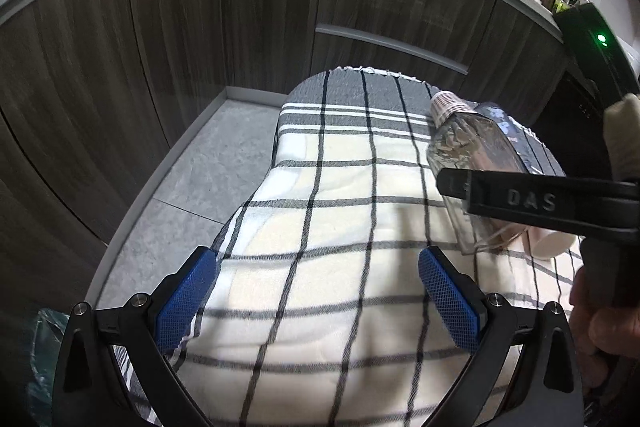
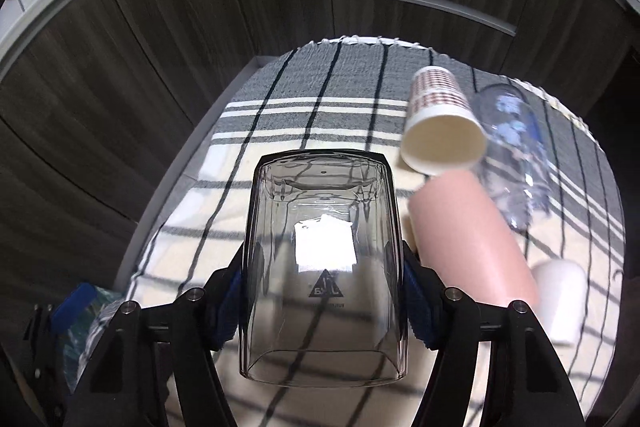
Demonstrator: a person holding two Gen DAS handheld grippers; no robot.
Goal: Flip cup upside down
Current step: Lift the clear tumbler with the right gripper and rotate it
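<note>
My right gripper [image 2: 323,287] is shut on a clear square plastic cup [image 2: 324,267] and holds it above the checked cloth, its base away from me and its open mouth toward the camera. The cup also shows in the left wrist view [image 1: 468,163], clamped in the black right gripper [image 1: 520,199] over the cloth's right side. My left gripper [image 1: 318,287] is open and empty, low over the near middle of the cloth, with blue pads [image 1: 448,299] spread wide.
A checked cloth [image 2: 280,115] covers the table. A patterned paper cup [image 2: 440,123], a pink cup [image 2: 472,243], a white cup [image 2: 560,303] and a clear printed cup [image 2: 516,151] lie on their sides at the right. Dark cabinets [image 1: 160,47] stand behind, grey floor [image 1: 208,171] at left.
</note>
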